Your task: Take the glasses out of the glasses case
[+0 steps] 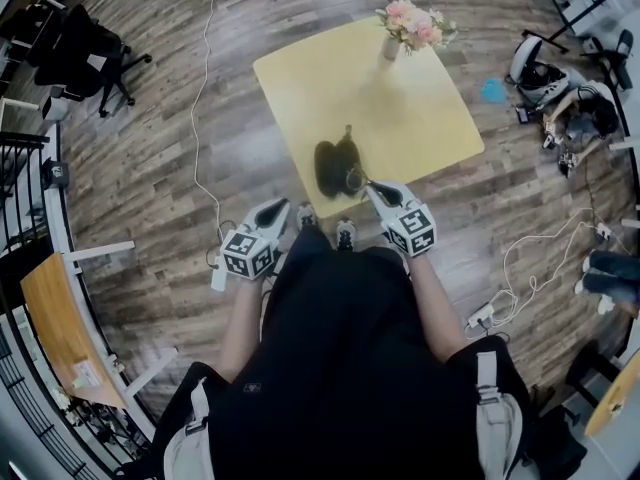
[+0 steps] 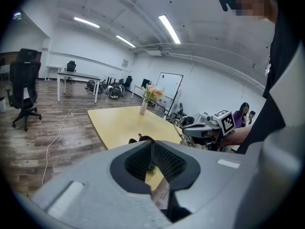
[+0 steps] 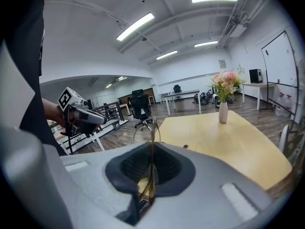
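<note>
A dark glasses case (image 1: 333, 160) lies open near the front edge of the yellow table (image 1: 400, 108). My right gripper (image 1: 371, 186) is shut on thin-framed glasses (image 1: 355, 178), held just right of the case at the table's edge. In the right gripper view the glasses (image 3: 152, 128) stand up out of the shut right gripper (image 3: 152, 151). My left gripper (image 1: 278, 206) hangs off the table's front left, over the floor. Its jaws are shut with nothing between them in the left gripper view (image 2: 152, 149). That view shows the top of the case (image 2: 141, 138) above its jaws.
A vase of pink flowers (image 1: 398, 30) stands at the table's far edge. A black office chair (image 1: 85, 53) sits at the far left. A white cable (image 1: 203, 98) runs over the wooden floor left of the table. Gear and cables (image 1: 560, 98) lie at the right.
</note>
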A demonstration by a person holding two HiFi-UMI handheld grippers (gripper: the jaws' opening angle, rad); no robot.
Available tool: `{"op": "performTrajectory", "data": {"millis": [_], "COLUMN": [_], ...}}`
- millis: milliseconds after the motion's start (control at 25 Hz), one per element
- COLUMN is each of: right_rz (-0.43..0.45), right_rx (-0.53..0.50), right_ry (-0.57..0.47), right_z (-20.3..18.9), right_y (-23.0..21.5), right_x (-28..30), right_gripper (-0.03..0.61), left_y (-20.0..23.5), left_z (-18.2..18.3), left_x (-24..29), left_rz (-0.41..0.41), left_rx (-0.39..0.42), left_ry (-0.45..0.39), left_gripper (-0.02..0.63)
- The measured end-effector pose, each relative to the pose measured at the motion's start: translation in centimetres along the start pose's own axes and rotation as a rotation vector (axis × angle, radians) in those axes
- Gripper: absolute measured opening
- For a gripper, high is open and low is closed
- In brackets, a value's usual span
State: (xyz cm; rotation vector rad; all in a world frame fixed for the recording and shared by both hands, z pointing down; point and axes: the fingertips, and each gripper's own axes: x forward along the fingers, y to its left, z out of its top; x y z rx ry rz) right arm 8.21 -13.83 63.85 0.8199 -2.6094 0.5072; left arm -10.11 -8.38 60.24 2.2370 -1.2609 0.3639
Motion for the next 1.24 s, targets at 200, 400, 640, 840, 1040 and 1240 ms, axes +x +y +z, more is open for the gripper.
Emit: {"op": "performTrajectory", "data": {"millis": [200, 400, 640, 840, 1040, 1240], "right_rz": [0.013, 0.026, 0.042, 0.047, 0.048, 0.049], "right_rx": [-0.009, -0.015, -0.022, -0.011, -0.006, -0.010], "right_ry": [0.002, 0.004, -0.004, 0.010, 0.005, 0.004], "right_z": [-0.1, -0.3, 0.1, -0.6, -0.3, -0.2], "right_y": [0.3, 0.5, 0.7, 0.1, -0.5, -1.1], "right_x": [-0.1, -0.7, -0.4, -0.2, 0.0, -0.2], "right_gripper": [0.020, 0.020, 0.020, 0.020, 0.020, 0.020], "left_y": [-0.2, -0.7, -0.7, -1.0, -1.0, -1.3], "left_z": [-0.5, -0.9, -1.3, -0.7, 0.0, 0.6], "left_x": [-0.6, -0.7, -1.0, -0.5, -0.2, 0.3], "left_rz": [0.018, 0.033, 0.043, 0.048, 0.049, 0.042], "left_rx": [-0.009, -0.017, -0.021, -0.015, -0.002, 0.009], "left_ry": [-0.004, -0.010, -0.010, -0.012, -0.008, -0.004], "left_gripper": [0.032, 0.032, 0.032, 0.032, 0.032, 0.032]}}
